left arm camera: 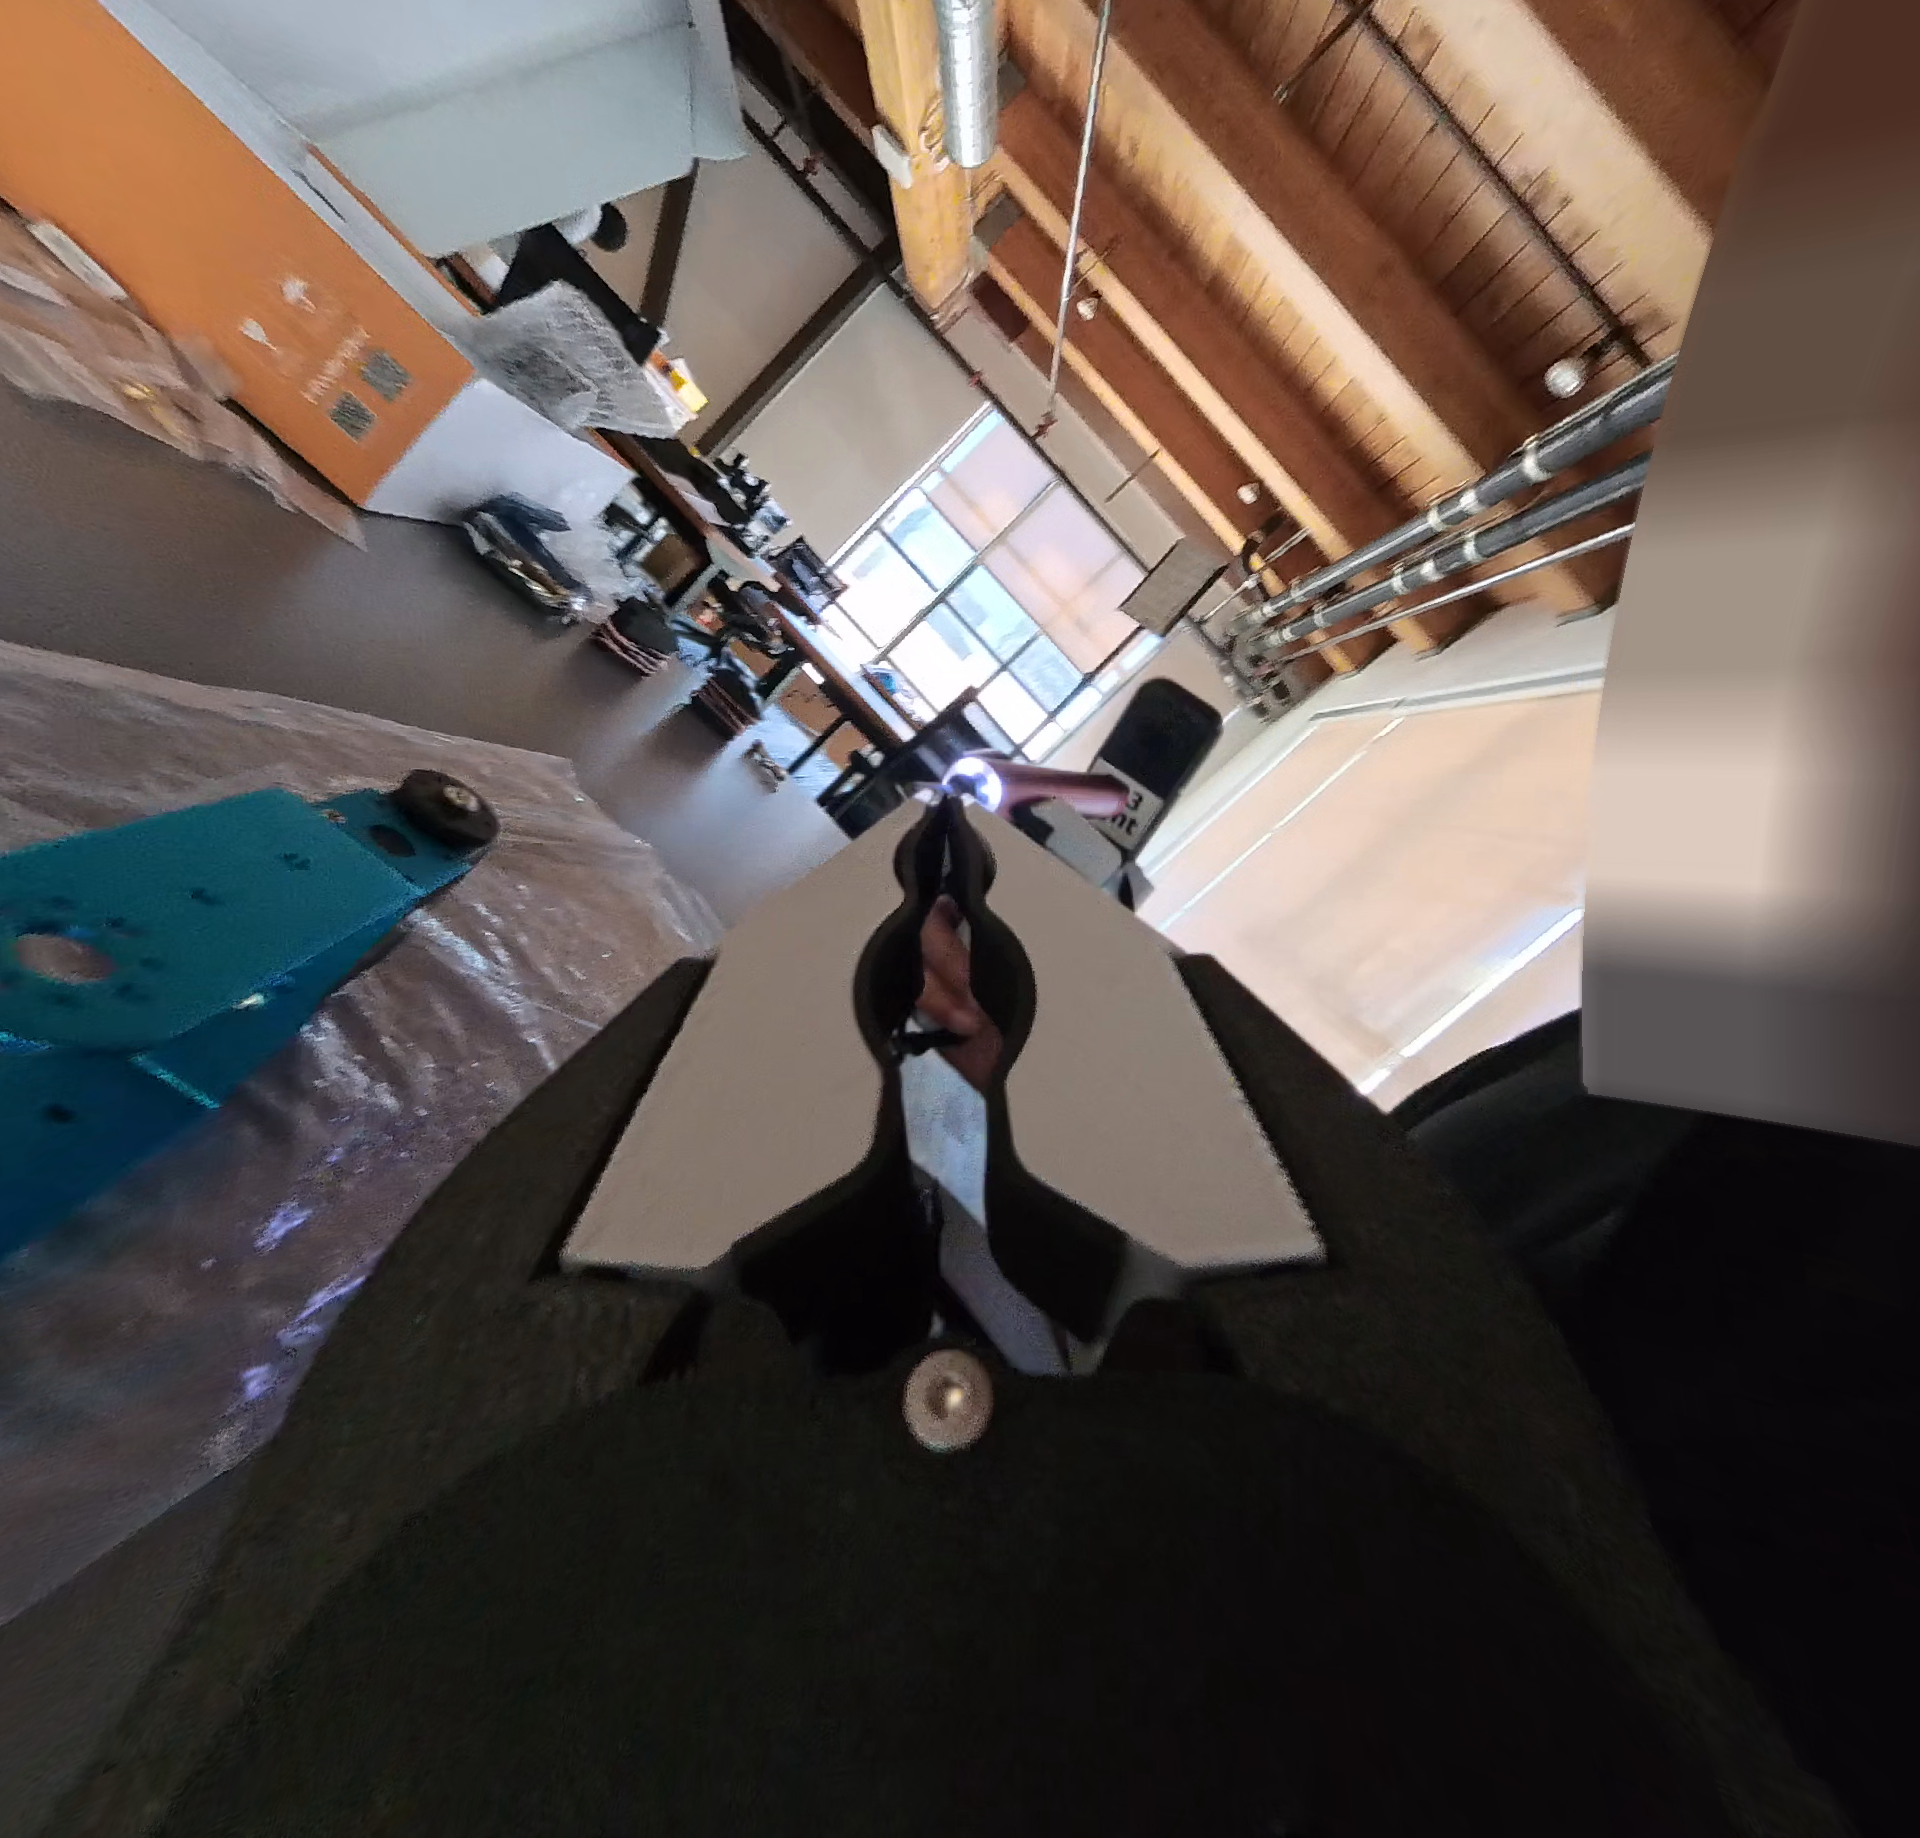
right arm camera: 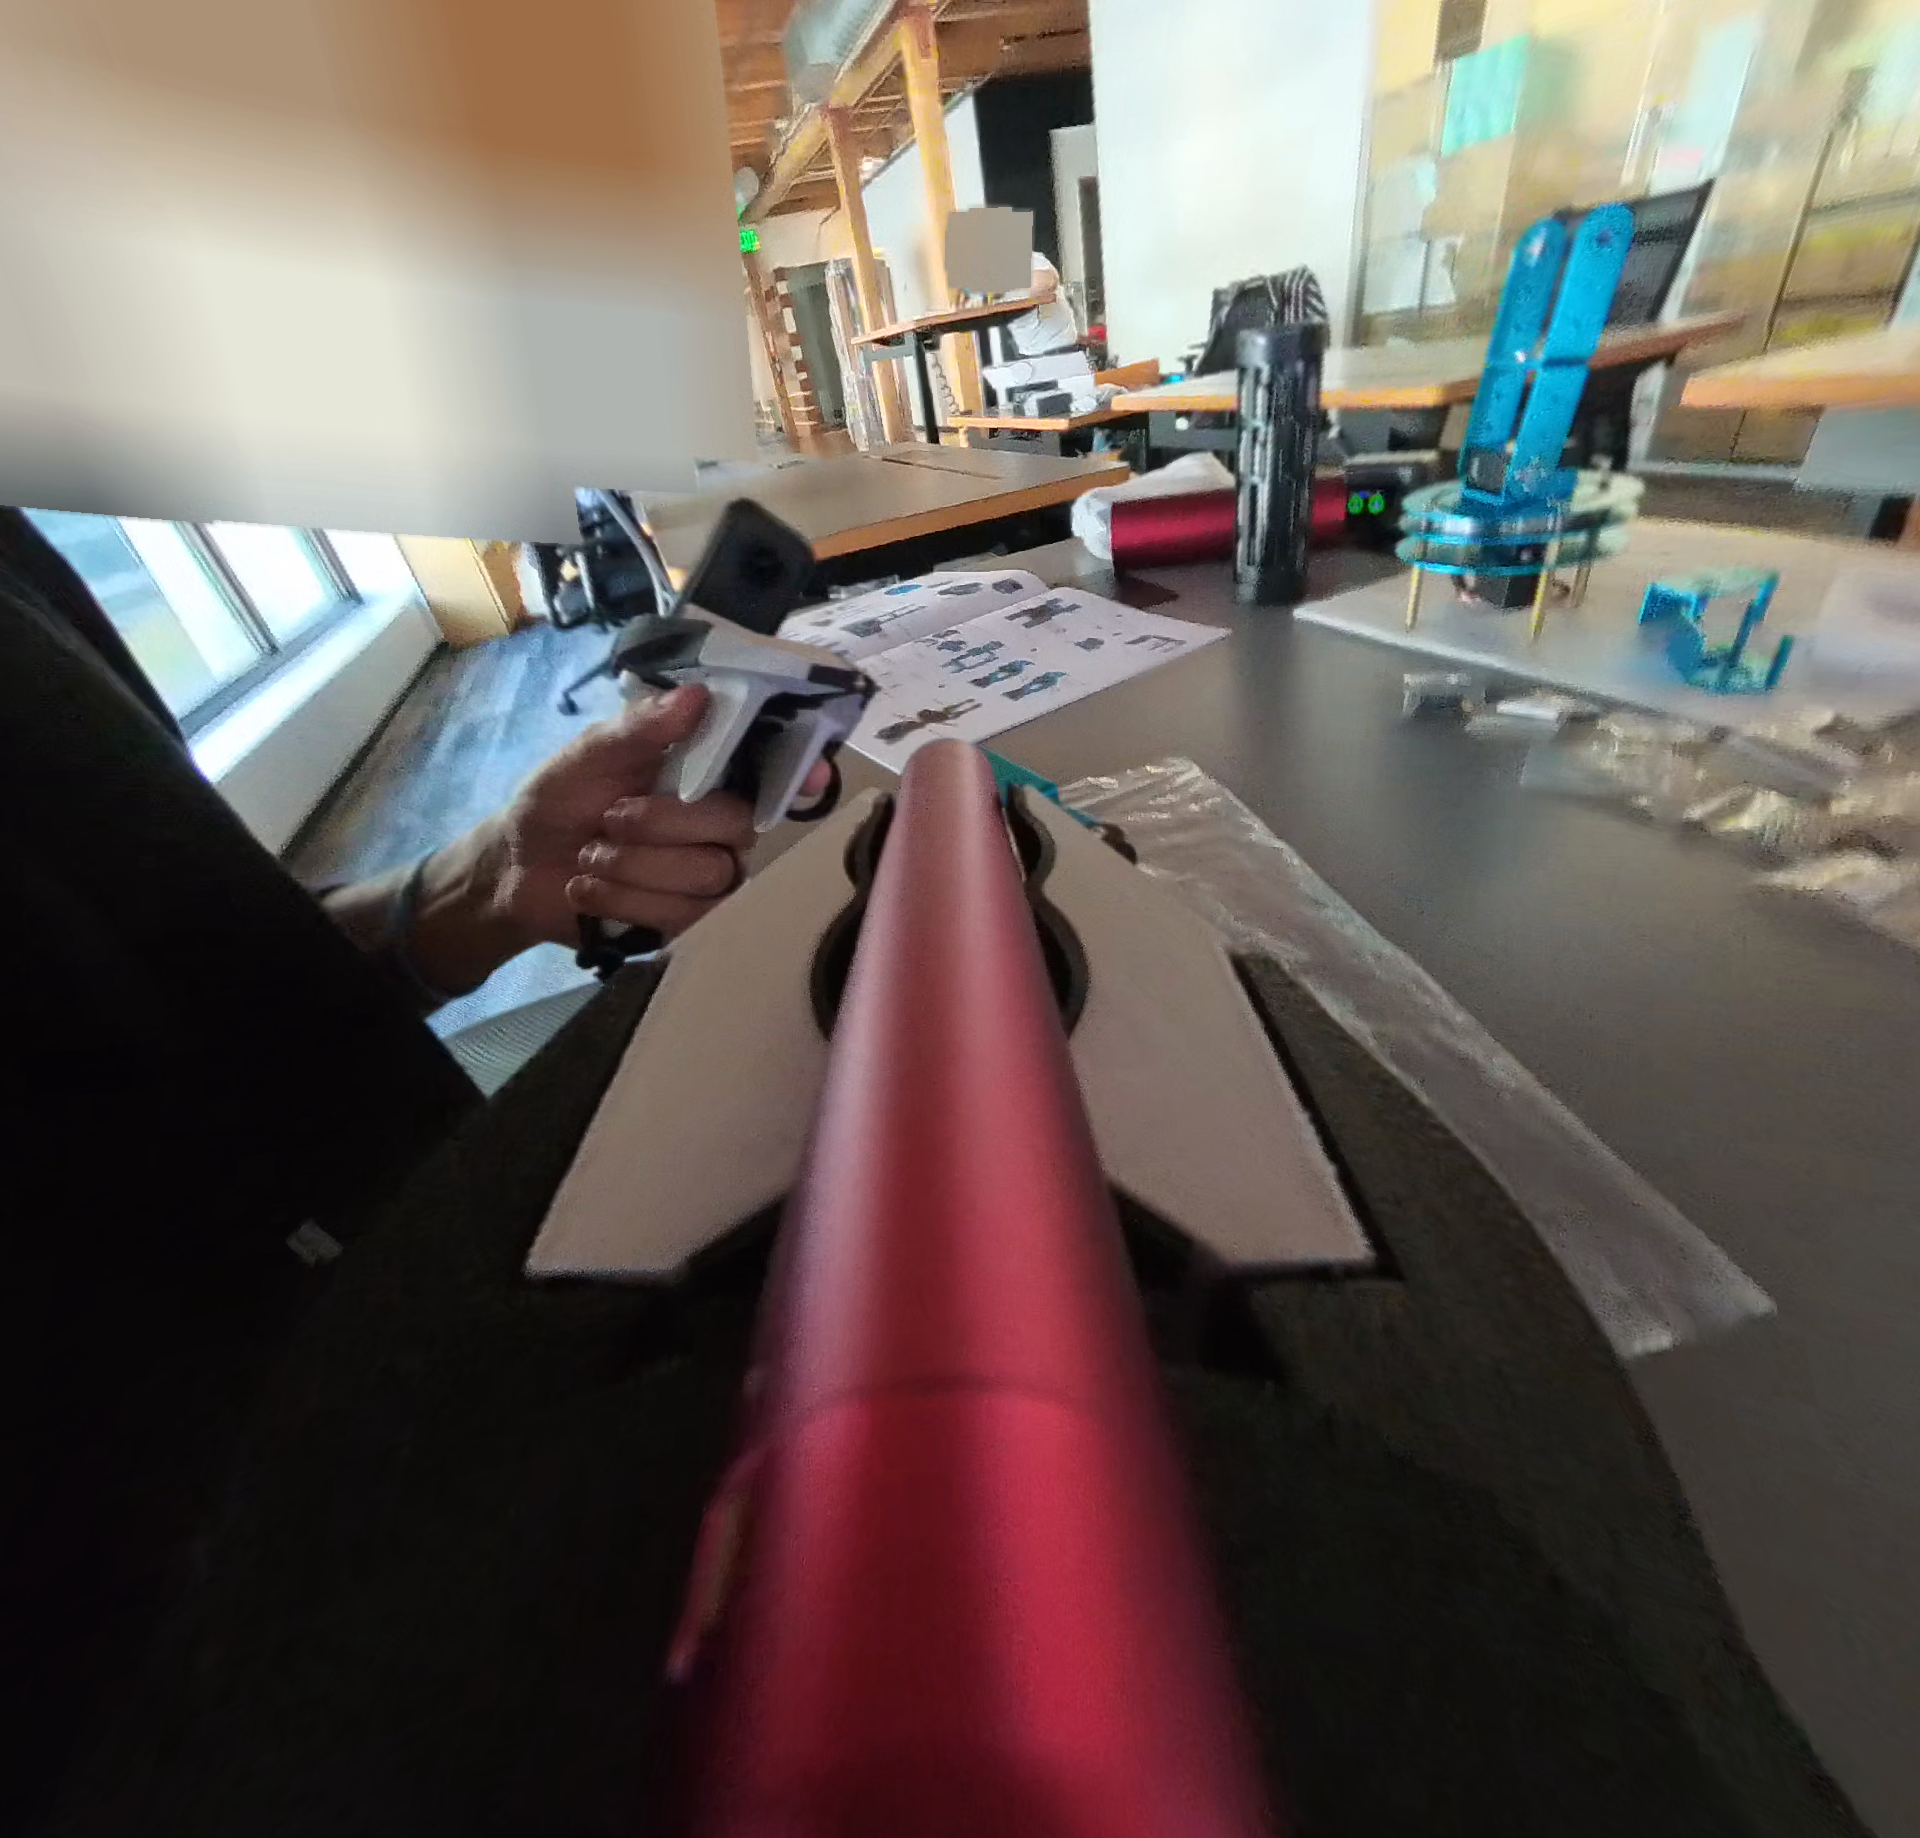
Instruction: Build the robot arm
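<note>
The dark grey table [right arm camera: 1558,957] fills the frame's right. The right tool [right arm camera: 940,812] is clamped lengthwise around a red metal cylinder [right arm camera: 935,1269], steadying it at centre. The left tool [left arm camera: 943,817], tilted ceilingward, is pinched closed on nothing.

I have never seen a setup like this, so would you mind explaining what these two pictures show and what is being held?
There is no robot here: a person holds a hand-operated two-finger tool in each hand, and each tool carries a camera looking forward along its fingers.

The left wrist view is tilted towards the ceiling. Its left tool is shut, or nearly so; whether it pinches anything I cannot tell. A blue metal bracket lies on plastic wrap beside it.

In the right wrist view, the right tool is shut on a red cylinder. Ahead you see the person's hand holding the other tool, an open instruction booklet, a blue assembled frame and small plastic bags on the grey table.
</note>
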{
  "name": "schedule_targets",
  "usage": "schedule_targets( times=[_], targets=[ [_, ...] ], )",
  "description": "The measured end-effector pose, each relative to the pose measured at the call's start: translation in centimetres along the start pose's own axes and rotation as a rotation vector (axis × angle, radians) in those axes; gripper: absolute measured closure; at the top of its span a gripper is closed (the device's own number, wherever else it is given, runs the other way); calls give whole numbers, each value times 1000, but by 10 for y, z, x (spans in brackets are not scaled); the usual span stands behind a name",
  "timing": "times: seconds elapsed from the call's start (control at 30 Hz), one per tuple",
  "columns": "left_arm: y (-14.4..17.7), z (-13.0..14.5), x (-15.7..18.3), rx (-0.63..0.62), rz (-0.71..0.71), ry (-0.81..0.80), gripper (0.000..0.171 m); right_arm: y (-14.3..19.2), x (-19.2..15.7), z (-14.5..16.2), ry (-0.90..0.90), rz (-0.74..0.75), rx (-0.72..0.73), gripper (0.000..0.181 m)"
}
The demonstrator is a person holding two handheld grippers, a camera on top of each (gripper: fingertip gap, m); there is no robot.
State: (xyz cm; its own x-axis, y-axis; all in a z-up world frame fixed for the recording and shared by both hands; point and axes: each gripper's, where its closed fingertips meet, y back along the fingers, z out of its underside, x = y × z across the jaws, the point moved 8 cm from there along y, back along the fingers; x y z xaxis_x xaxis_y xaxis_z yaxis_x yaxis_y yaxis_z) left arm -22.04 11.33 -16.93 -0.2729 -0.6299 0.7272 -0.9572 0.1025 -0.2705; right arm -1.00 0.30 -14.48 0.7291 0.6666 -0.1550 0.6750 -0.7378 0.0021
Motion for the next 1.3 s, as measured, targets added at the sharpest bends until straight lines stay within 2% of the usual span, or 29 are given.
schedule_targets(
  times=[0.07, 0.17, 0.3, 0.37, 0.6, 0.7, 0.77, 0.83, 1.0, 1.13, 1.23, 1.3],
  targets=[
    [-7, 1, -5, 9, 14, 53, 171, -11, 0, 3, 38, 54, -34, 159],
    [-17, 0, -13, 15, -5, 84, 171, -18, 16, 16, -5, 115, -129, 159],
    [-21, -4, -18, -9, -123, -18, 171, -7, 51, 43, -169, 262, -374, 159],
    [-23, -5, -18, -24, -149, -55, 171, 3, 59, 51, -208, 301, -434, 159],
    [-34, 6, -15, -101, -179, -149, 171, 35, 66, 47, -280, 311, -343, 160],
    [-37, 8, -15, -118, -181, -158, 171, 48, 72, 52, -296, 367, -405, 158],
    [-36, 9, -15, -121, -187, -161, 171, 58, 76, 52, -365, 370, -383, 159],
    [-35, 8, -15, -118, -185, -158, 171, 65, 79, 49, -328, 396, -373, 159],
    [-34, 8, -16, -115, -195, -159, 171, 81, 93, 49, -398, 422, -377, 159],
    [-34, 9, -16, -119, -199, -170, 171, 101, 101, 34, -297, 545, -393, 159],
    [-35, 10, -16, -129, -200, -178, 171, 90, 92, 21, -227, 462, -345, 159],
    [-35, 11, -16, -132, -195, -179, 171, 75, 86, 22, -234, 355, -332, 159]
  ],
)
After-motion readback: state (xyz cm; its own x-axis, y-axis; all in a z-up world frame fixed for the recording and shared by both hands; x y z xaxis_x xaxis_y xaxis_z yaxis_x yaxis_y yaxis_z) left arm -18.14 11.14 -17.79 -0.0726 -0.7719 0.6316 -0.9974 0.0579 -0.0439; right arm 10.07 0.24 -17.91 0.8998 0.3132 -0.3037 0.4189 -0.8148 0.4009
